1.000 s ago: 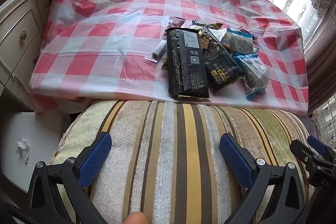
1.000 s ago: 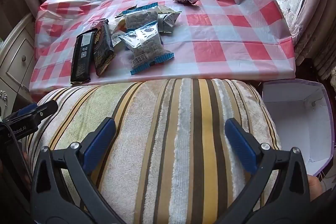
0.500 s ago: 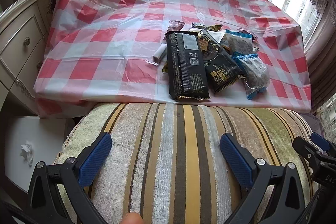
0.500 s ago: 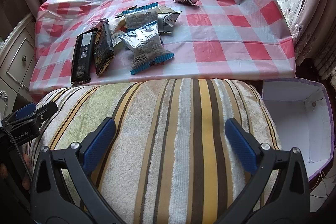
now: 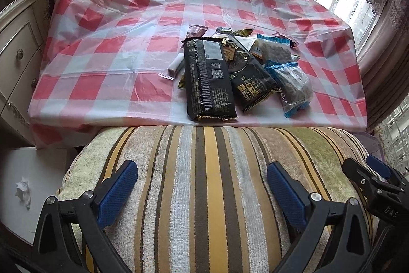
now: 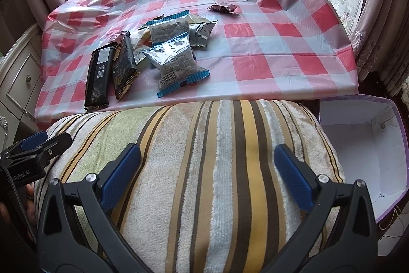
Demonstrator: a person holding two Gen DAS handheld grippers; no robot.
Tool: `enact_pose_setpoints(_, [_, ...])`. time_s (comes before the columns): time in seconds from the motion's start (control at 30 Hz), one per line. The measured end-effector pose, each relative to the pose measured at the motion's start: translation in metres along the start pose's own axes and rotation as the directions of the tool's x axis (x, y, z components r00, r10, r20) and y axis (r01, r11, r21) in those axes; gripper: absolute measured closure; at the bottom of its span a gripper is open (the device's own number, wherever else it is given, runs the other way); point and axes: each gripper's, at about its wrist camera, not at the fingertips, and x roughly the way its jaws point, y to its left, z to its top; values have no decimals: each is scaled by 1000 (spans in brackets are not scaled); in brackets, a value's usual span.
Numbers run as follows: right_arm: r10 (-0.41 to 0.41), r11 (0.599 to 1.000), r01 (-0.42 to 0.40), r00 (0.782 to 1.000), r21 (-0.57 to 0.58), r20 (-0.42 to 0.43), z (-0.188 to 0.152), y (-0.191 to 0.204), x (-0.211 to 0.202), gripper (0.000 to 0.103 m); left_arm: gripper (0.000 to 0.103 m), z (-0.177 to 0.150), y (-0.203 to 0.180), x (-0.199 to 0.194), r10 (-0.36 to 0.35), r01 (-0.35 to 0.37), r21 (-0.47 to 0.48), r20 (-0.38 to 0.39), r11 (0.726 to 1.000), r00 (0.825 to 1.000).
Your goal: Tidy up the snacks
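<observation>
A heap of snack packets lies near the front edge of a red-and-white checked table (image 5: 102, 73). It holds a long black packet (image 5: 208, 78), a second black packet (image 5: 251, 79), and clear blue-edged bags (image 5: 294, 86). In the right wrist view the black packet (image 6: 98, 78) lies left of a blue-edged bag (image 6: 179, 65), and a small dark red packet (image 6: 222, 8) lies apart, further back. My left gripper (image 5: 202, 189) is open and empty over a striped towel-covered cushion (image 5: 204, 183). My right gripper (image 6: 207, 170) is open and empty over the same cushion (image 6: 204, 157).
An open box with a white inside and purple rim (image 6: 363, 145) stands right of the cushion, below the table edge. A white box with a crumpled tissue (image 5: 23, 192) sits at the left. A cream drawer cabinet (image 5: 18, 50) stands left of the table. Curtains hang behind.
Both grippers have drawn back and risen slightly, so the table looks a little further away. The snacks have not moved. Both grippers stay open.
</observation>
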Motion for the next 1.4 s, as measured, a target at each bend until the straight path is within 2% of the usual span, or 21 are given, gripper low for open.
enact_pose_setpoints(0.13, [-6,1000,5,1000,-14,-21,4,2,5,0,1,2,4,6,-31,30,-18,-30,999,999])
enact_pose_setpoints(0.4, [-8,1000,8,1000,-17,-27,6,2,6,0,0,5,2,10,-18,17,-7,-53,1000,998])
enact_pose_setpoints(1.4, [2,1000,-3,999,-15,-32,6,1,8,0,0,6,2,10,-9,9,-6,-44,1000,999])
